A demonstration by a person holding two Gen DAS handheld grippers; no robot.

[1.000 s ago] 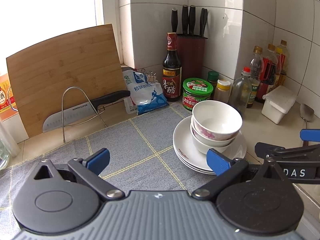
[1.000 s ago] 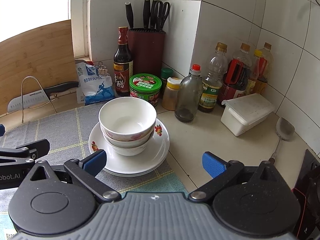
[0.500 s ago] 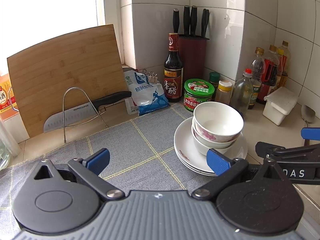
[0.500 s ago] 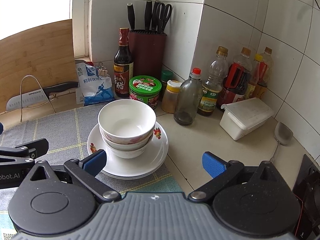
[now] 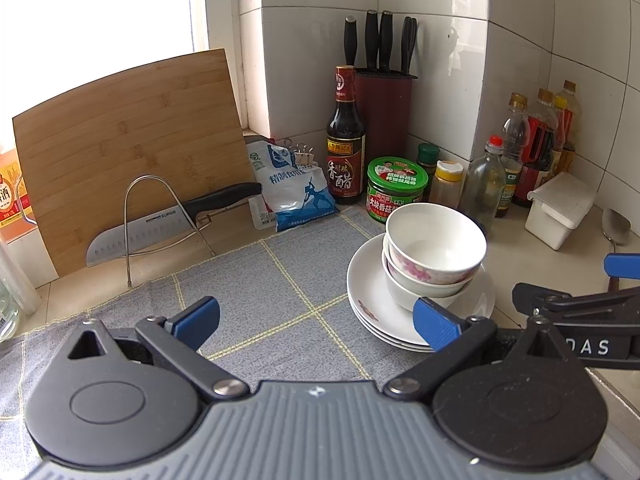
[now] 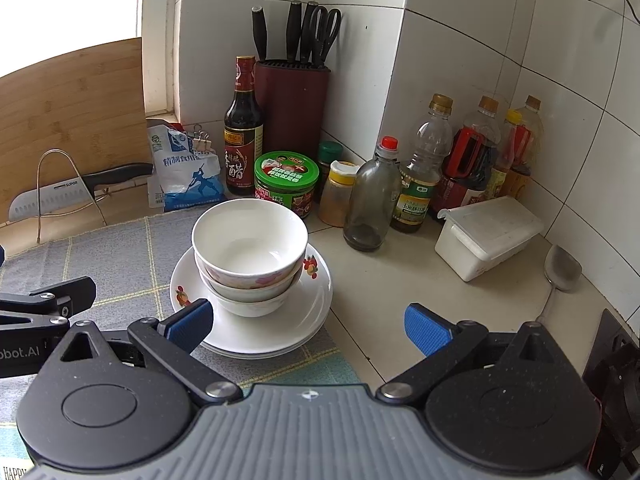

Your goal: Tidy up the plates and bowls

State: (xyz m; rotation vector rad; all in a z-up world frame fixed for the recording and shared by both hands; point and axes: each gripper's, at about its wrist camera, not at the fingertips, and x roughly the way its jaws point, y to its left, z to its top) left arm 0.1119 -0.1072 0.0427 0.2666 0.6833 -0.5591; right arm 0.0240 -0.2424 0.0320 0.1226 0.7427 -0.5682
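Both the left gripper (image 5: 316,320) and right gripper (image 6: 308,324), spread and empty, have edged toward the bowls (image 6: 248,252), seemingly stacked on plates (image 6: 280,332) near the counter's back corner.

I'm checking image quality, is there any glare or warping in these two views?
Left wrist view: window blown out white, tile lines bowed by the fisheye. Right wrist view: the same overexposed window, curved tile lines, bowls sharp.

Glossy ceramic bowls (image 6: 249,240), glazed plates (image 6: 308,300), woven cloth mat (image 5: 256,280), wooden board (image 5: 128,132)
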